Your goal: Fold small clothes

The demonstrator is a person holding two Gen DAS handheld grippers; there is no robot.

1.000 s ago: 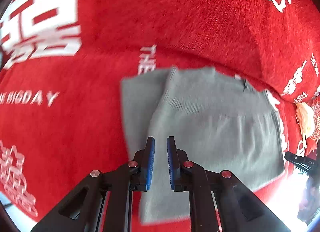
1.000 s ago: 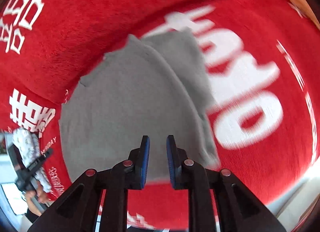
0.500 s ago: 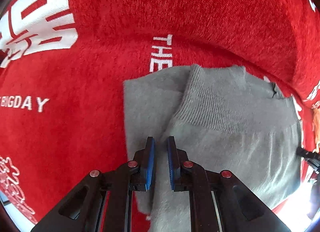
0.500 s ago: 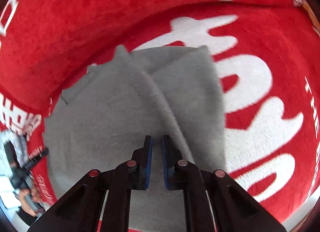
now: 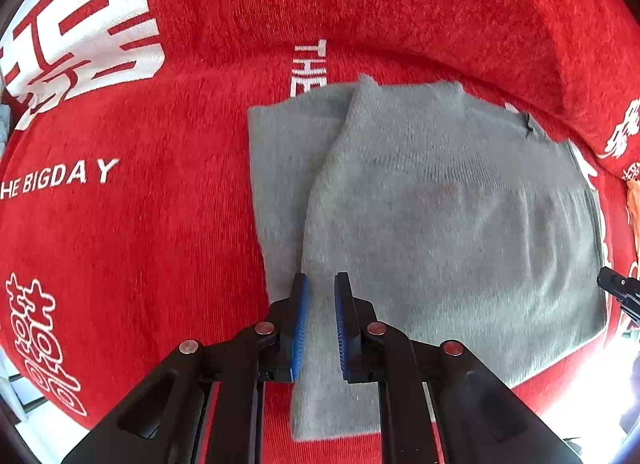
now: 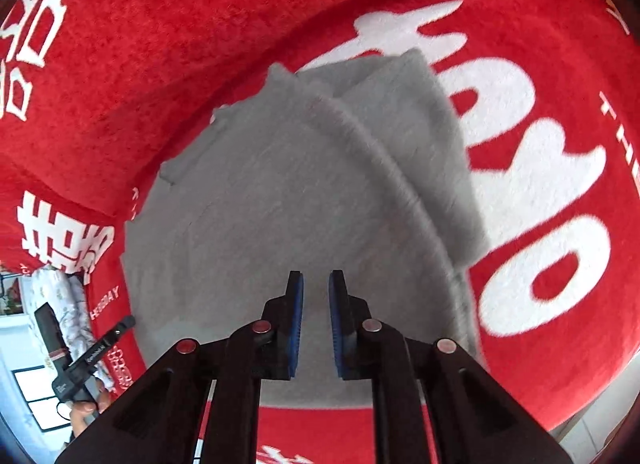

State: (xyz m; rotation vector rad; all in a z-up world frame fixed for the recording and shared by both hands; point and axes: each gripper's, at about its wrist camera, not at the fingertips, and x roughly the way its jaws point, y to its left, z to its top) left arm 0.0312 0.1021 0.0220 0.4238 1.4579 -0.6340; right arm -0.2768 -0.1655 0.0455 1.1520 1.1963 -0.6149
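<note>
Jaws on my left gripper (image 5: pixel 321 278) are pretty much closed, just a slim gap, and nothing's pinched in there. They hang over the near left edge of the grey knit top (image 5: pixel 440 203), right where the folded-over layer meets the strip underneath. Half a second ago this hand was dipped in closer to that ribbed edge; now it's backed off a bit, and the cloth hasn't shifted with it.

The top lies flat on the red cover (image 5: pixel 140 223) with the white lettering, one layer already laid across the other.

Over on the right, my right gripper (image 6: pixel 316 274) is above the middle of the grey panel, near its front edge. Those jaws squeezed tighter a moment back and are opening again now, with no fabric between them, only cloth lying below.

So my read: that fold is down and both hands have let go. I'd guess the next job is picking an edge for the following fold.
</note>
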